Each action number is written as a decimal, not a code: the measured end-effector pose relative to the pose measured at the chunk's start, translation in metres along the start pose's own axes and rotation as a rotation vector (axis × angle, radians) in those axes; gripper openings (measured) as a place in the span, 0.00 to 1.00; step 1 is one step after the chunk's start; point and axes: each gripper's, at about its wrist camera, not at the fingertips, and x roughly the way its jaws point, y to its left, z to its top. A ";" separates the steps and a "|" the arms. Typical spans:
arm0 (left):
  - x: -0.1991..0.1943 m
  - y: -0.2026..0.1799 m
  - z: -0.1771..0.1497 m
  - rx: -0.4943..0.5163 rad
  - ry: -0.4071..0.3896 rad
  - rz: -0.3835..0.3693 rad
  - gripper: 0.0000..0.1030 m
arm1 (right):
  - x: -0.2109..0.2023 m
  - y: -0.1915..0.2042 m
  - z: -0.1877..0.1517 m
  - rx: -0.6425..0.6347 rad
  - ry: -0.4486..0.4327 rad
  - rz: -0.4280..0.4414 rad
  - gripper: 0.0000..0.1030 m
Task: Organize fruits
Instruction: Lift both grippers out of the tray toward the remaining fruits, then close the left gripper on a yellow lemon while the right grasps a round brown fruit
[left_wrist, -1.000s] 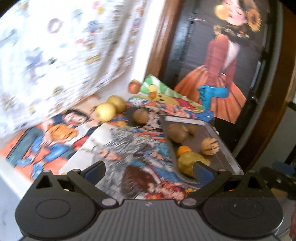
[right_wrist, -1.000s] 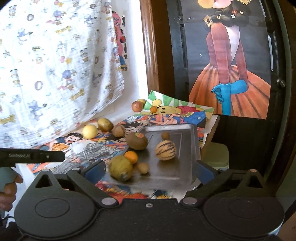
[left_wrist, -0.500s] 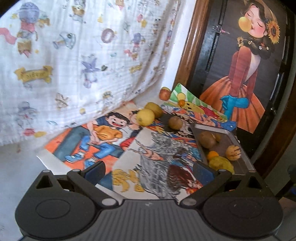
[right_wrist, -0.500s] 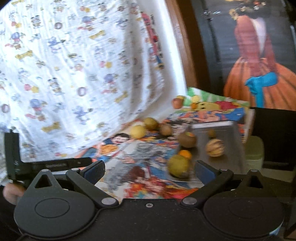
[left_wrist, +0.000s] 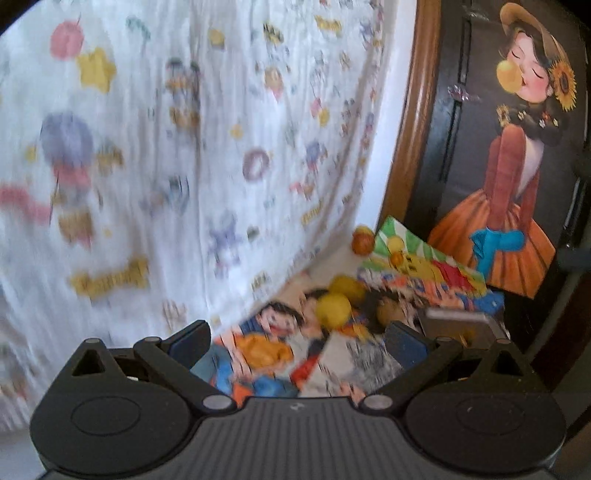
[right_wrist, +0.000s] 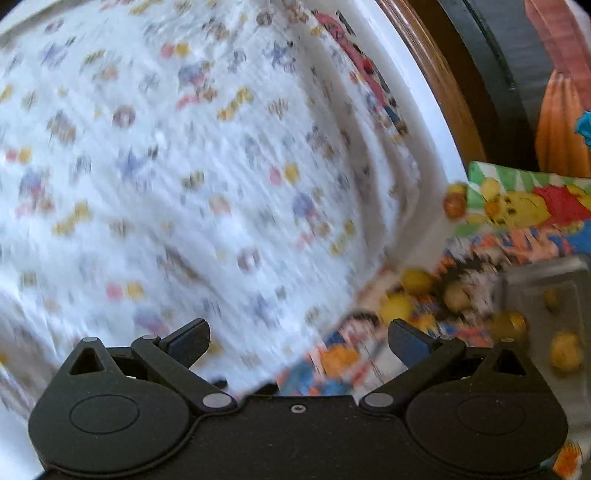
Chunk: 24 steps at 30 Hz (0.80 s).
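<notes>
Both views are blurred by motion. My left gripper (left_wrist: 297, 341) is open and empty, well back from the fruit. Two yellow fruits (left_wrist: 332, 309) and a brown one (left_wrist: 392, 313) lie loose on the cartoon-printed table cover (left_wrist: 258, 350). An orange-red fruit (left_wrist: 362, 242) sits at the far back. The grey metal tray (left_wrist: 458, 320) is at the right. My right gripper (right_wrist: 297, 341) is open and empty, pointing at the curtain. The right wrist view shows the tray (right_wrist: 546, 275) with several fruits (right_wrist: 565, 354) at the right edge, and loose yellow fruits (right_wrist: 397, 306) left of it.
A white curtain (left_wrist: 184, 147) printed with cartoons hangs along the left and back. A wooden door frame (left_wrist: 410, 129) and a dark door with a poster of a girl in an orange dress (left_wrist: 517, 184) stand behind the table.
Both grippers have swung left and tilted up; the curtain now fills most of each view and the tray has slid to the right edge. Both stay open.
</notes>
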 end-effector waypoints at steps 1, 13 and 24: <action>0.003 0.000 0.005 0.008 -0.005 0.006 1.00 | 0.006 0.001 0.013 -0.007 -0.010 -0.005 1.00; 0.102 -0.022 0.020 0.135 0.032 -0.014 1.00 | 0.135 -0.071 0.078 -0.308 0.121 -0.161 1.00; 0.200 -0.036 0.000 0.204 0.134 -0.066 1.00 | 0.239 -0.176 0.064 -0.257 0.340 -0.144 0.99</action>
